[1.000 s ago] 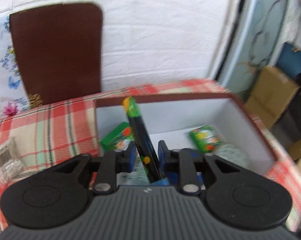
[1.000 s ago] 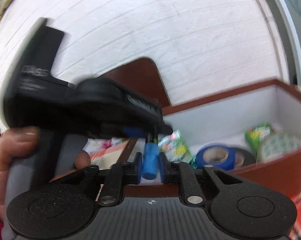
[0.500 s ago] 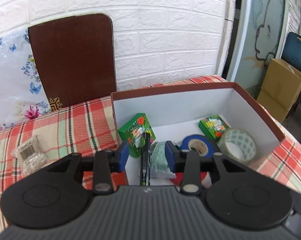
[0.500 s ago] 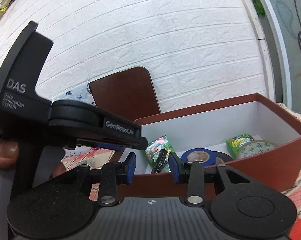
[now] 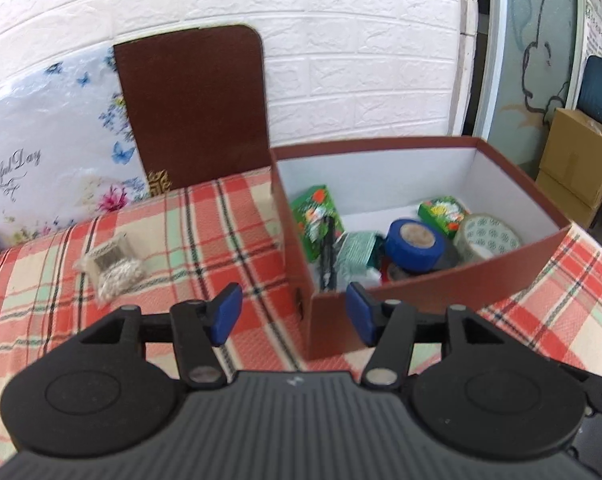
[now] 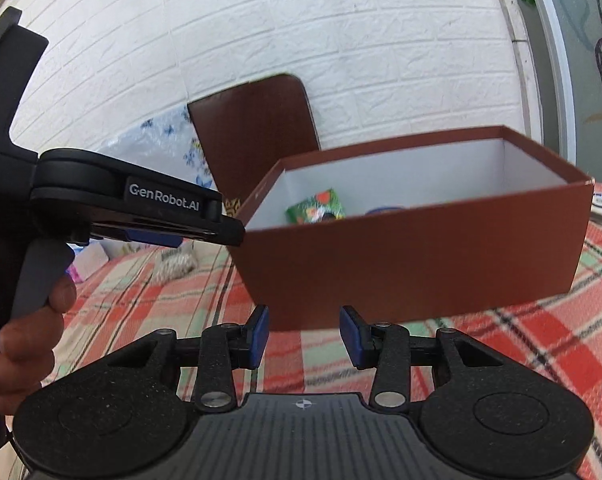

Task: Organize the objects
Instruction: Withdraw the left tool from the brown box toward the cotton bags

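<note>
A brown box (image 5: 441, 300) with a white inside stands on the plaid tablecloth; it also shows in the right wrist view (image 6: 413, 264). Inside lie a black pen (image 5: 327, 256), two green packs (image 5: 315, 216) (image 5: 441, 210), a blue tape roll (image 5: 413, 244), a patterned tape roll (image 5: 487, 238) and a teal packet (image 5: 355, 246). My left gripper (image 5: 293, 314) is open and empty just in front of the box's near left corner. My right gripper (image 6: 303, 336) is open and empty, low before the box's front wall. The left gripper's body (image 6: 141, 204) shows at left in the right wrist view.
A small clear bag of white bits (image 5: 113, 268) lies on the cloth left of the box. A brown board (image 5: 193, 108) and a floral panel (image 5: 49, 148) lean on the white brick wall. Cardboard boxes (image 5: 577, 168) stand on the floor at the right.
My left gripper let go of the black pen into the box, opened wide and pulled back. My right gripper released a blue object, opened and dropped lower in front of the box.
</note>
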`<state>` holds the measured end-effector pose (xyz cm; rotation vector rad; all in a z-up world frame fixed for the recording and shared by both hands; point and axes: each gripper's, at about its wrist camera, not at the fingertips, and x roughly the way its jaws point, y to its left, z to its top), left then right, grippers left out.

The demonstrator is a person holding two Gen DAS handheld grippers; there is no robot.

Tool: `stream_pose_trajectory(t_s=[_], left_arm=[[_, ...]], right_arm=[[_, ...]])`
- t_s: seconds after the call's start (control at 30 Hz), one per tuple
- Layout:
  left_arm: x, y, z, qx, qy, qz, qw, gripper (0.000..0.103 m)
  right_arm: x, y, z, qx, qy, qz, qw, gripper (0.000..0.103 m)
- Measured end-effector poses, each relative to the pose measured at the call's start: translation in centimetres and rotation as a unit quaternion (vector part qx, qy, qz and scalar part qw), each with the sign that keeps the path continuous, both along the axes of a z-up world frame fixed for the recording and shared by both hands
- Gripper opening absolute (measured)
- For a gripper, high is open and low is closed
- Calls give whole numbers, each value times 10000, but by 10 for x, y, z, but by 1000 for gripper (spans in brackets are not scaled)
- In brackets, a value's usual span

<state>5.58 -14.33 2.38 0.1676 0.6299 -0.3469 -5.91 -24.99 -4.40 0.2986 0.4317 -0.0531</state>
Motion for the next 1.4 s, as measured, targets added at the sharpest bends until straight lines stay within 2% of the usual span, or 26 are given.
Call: stream_pose_trajectory(t_s=[0.67, 0.9, 1.03, 1.4], left_arm=[[-7, 52, -63, 439, 655, 645, 9948, 61], [-1, 69, -82, 507, 861, 850, 9914, 62], [1, 77, -84, 472, 838, 919, 9911, 67], [4, 93, -87, 351, 772, 1049, 9909, 73]], right_arm=[[14, 43, -29, -326, 981, 602, 9928, 44], [14, 50, -31, -598, 1014, 657, 9909, 49], [14, 54, -32, -743, 1022, 675, 9897, 51], [18, 70, -34, -1066, 1063, 683, 9862, 59]])
